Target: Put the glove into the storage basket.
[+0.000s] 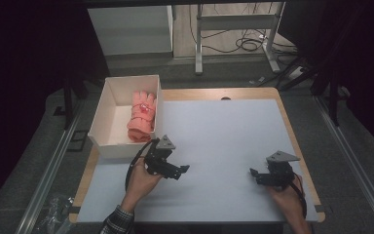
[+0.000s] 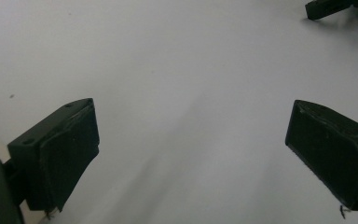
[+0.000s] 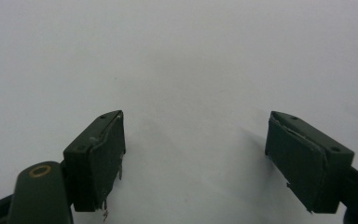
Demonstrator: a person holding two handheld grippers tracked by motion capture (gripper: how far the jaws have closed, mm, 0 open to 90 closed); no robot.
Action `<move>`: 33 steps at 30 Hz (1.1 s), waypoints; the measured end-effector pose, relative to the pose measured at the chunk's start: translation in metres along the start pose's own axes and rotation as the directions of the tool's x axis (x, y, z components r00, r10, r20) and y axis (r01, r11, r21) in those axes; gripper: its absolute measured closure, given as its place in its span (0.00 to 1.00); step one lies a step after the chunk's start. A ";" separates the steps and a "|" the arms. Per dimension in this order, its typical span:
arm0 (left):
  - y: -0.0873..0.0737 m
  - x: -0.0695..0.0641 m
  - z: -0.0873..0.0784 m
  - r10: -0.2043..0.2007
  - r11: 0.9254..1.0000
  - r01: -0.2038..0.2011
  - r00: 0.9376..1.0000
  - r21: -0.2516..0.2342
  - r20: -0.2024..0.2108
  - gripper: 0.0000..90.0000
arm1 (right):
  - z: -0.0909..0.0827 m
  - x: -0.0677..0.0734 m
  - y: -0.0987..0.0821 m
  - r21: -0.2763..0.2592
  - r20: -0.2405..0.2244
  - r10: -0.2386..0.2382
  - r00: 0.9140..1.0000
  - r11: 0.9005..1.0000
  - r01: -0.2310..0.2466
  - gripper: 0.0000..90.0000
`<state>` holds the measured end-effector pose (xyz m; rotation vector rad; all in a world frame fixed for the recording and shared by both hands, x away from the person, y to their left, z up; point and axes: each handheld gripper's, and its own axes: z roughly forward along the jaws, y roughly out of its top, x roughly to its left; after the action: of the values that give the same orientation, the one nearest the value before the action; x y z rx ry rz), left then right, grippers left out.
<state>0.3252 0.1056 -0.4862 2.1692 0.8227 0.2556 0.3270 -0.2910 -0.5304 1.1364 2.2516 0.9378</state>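
Holding both units low over the surface [image 1: 224, 141], I read the left hand-held gripper [image 1: 184, 169] as open and empty, and the right hand-held gripper [image 1: 254, 172] likewise. The pink glove [image 1: 142, 116] lies inside the white box [image 1: 108, 100], just beyond and to the left of the left hand-held gripper. Judged next step: I clear the box wall first, then descend on the glove's folded middle.

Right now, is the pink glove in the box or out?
In. The pink glove lies inside the white box, against its right wall; both tongs are away from it over the table.
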 end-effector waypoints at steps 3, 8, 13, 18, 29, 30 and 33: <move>-0.003 -0.001 0.008 0.000 1.000 0.001 1.000 -0.006 0.025 0.03 | 0.000 0.000 0.000 0.000 0.000 0.000 1.000 1.000 0.000 0.22; -0.010 -0.003 0.023 -0.005 1.000 0.005 0.999 0.018 0.034 0.01 | 0.000 0.000 0.000 0.001 0.000 -0.001 1.000 1.000 0.001 0.22; -0.017 -0.004 0.033 -0.002 0.999 0.001 1.000 0.047 0.029 0.00 | 0.000 0.000 0.000 0.001 0.000 -0.001 1.000 1.000 0.001 0.22; -0.023 -0.006 0.042 0.003 0.998 -0.004 1.000 0.063 0.017 0.00 | 0.000 0.000 0.000 0.001 0.000 -0.003 1.000 1.000 0.003 0.22; -0.032 -0.011 0.055 0.055 0.996 -0.053 0.998 0.078 -0.022 0.00 | 0.000 0.000 0.000 0.001 0.000 -0.003 1.000 1.000 0.003 0.22; -0.033 -0.011 0.055 0.052 0.996 -0.051 0.998 0.073 -0.021 0.00 | 0.000 0.000 0.000 0.001 0.000 -0.003 1.000 1.000 0.003 0.22; -0.033 -0.011 0.056 0.054 0.996 -0.052 0.998 0.075 -0.021 0.00 | 0.000 0.000 0.000 0.001 0.000 -0.004 1.000 1.000 0.004 0.22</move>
<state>0.3248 0.0806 -0.5467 2.2635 0.8000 0.2814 0.3267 -0.2911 -0.5304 1.1326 2.2539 0.9350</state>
